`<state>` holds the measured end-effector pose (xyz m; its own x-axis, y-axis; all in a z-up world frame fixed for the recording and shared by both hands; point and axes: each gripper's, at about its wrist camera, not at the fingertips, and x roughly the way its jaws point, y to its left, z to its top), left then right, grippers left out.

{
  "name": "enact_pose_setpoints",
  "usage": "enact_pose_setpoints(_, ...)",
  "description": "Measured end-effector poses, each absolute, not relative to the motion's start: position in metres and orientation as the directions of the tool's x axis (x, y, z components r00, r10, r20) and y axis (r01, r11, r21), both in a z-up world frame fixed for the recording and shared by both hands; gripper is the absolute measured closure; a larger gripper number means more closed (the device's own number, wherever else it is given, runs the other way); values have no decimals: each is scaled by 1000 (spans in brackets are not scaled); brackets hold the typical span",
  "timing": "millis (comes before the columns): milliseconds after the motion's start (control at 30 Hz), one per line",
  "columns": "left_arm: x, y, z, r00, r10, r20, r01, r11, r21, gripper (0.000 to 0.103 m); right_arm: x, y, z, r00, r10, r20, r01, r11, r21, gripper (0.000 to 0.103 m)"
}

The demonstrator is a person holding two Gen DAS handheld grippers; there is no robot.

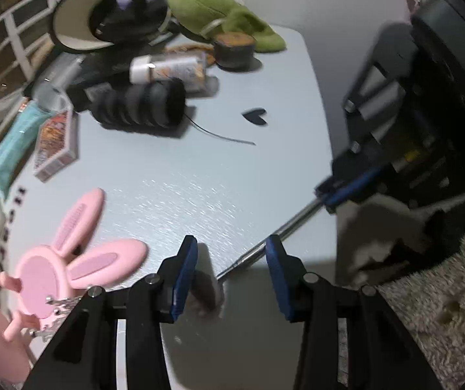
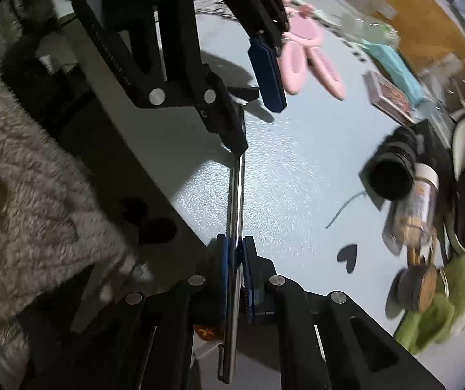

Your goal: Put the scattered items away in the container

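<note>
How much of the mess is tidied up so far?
Nothing looks put away yet; no container shows. In hand: the right tool is shut on a thin metal rod, with the left tool open at its far end. Still out: pink bunny mirror, card box, bottle, green plush.

Right gripper [image 2: 234,260] pointing steeply down over the table [image 1: 200,195], blue pads [image 2: 248,279] clamped tight on a thin metal rod [image 2: 237,195]. Left gripper [image 1: 231,273] also tilted down near the table edge, jaws partly apart, nothing pressed between the pads [image 1: 183,276]; rod tip lying between them, touching neither. Both grippers close together, facing each other.
</note>
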<state>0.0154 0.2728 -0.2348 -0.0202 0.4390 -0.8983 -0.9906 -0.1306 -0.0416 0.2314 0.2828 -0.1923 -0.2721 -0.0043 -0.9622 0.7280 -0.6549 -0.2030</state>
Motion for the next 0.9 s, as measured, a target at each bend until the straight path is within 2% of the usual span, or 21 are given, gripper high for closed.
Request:
enact_pose_setpoints(133, 21, 277, -240, 5, 423, -906, -996, -80, -43, 61, 194, 299, -200, -225, -36, -974, 741, -655, -147, 93)
enact_pose_setpoints(333, 24, 280, -242, -13, 417, -909, -998, -63, -15, 61, 69, 325, -240, -195, -72, -978, 691, -718, -85, 93)
enact_pose_setpoints(367, 26, 281, -242, -25, 414, -910, -998, -61, 0, 63, 59, 328, -244, -198, -72, -978, 677, -731, -83, 93)
enact_pose_setpoints(467, 26, 281, -241, -35, 413, -910, -997, -80, 2, 79, 57, 332, -243, -211, -79, -974, 623, -779, -71, 93)
enact_pose_setpoints(633, 29, 281, -240, -44, 402, -914, -997, -79, 13, 82, 62, 330, -242, -249, -59, -967, 581, -808, -100, 93)
enact_pose_setpoints(767, 31, 279, -240, -47, 409, -911, -997, -79, 16, 86, 59, 340, -239, -266, -40, -963, 441, -893, -85, 90)
enact_pose_setpoints(900, 33, 276, -240, -51, 417, -908, -997, -81, 19, 88, 72, 369, -225, -325, -61, -944, 160, -987, 9, 88)
